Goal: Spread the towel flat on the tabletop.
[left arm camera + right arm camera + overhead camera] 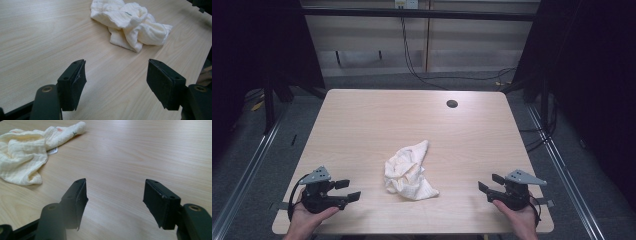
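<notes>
One pale wooden tabletop [362,125] carries everything here, with a single dark round hole [452,104] near its far edge, towards the right. One crumpled cream cloth [408,171] lies bunched in a heap a little nearer the near edge than the middle, roughly midway between the left and right edges; a small label shows on it in the right gripper view [52,151].

Two tools wait by the near edge: the left tool [348,190] close to the near left corner, the right tool [490,183] close to the near right corner. Each is spread wide with nothing between its jaws, and each points inward at the cloth, well apart from it.

The work looks to be at its very start, the cloth untouched. The next move likely calls for bringing both tools in to the heap and finding separate edges or corners to pinch, which the folds make hard to pick out.
</notes>
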A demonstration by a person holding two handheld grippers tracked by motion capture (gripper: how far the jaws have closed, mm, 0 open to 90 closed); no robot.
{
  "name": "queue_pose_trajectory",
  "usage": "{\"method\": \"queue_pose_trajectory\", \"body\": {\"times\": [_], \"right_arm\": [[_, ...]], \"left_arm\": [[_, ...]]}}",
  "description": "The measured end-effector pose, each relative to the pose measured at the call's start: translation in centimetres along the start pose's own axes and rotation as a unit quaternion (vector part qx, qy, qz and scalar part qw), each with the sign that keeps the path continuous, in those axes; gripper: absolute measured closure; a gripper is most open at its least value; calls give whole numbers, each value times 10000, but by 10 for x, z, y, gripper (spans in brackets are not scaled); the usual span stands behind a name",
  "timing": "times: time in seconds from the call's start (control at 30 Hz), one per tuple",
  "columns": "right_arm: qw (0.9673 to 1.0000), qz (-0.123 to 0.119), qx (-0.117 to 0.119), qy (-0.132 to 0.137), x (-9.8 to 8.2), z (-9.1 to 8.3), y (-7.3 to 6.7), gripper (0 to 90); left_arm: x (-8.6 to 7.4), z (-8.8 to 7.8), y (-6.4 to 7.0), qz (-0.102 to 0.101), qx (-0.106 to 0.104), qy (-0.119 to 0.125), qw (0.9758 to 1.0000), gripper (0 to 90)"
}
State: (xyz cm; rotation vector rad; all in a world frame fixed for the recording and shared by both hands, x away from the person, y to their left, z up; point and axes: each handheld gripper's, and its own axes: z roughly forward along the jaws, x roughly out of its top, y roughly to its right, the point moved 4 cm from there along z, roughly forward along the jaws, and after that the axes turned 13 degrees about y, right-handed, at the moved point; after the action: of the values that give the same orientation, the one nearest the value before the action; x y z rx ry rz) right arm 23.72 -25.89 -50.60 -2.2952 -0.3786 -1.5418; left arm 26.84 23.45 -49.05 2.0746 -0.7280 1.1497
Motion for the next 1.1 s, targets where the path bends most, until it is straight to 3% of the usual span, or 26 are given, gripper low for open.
{"method": "queue_pose_trajectory", "body": {"times": [0.2, 0.37, 0.43, 0.53, 0.67, 0.83, 0.97, 1.1], "right_arm": [[9991, 174, 384, -81, -1, -1, -5, 380], [9987, 206, 465, 21, 1, -4, -6, 368], [9986, 220, 481, 20, 1, -5, -6, 360], [9980, 280, 559, -36, 0, -5, -8, 352], [9977, 221, 634, -20, 3, -4, -15, 352], [9974, 199, 686, -42, 2, -5, -19, 347], [9980, 231, 591, -18, 3, -6, -15, 338], [9979, 239, 595, -23, 4, -5, -15, 338]], "left_arm": [[1, 2, -1, -34, -43, 26, 10000, 350], [2, 2, 0, -95, -114, 82, 9999, 352], [3, 1, 0, -28, -11, 121, 9999, 414], [7, 5, -2, 41, 134, 86, 9999, 426], [20, 6, 2, 133, 15, 257, 9996, 441], [27, 15, 8, 242, -258, 190, 9992, 503], [33, 21, 11, 258, -391, 134, 9988, 478], [50, 28, 17, 315, -479, 231, 9981, 457]]}}
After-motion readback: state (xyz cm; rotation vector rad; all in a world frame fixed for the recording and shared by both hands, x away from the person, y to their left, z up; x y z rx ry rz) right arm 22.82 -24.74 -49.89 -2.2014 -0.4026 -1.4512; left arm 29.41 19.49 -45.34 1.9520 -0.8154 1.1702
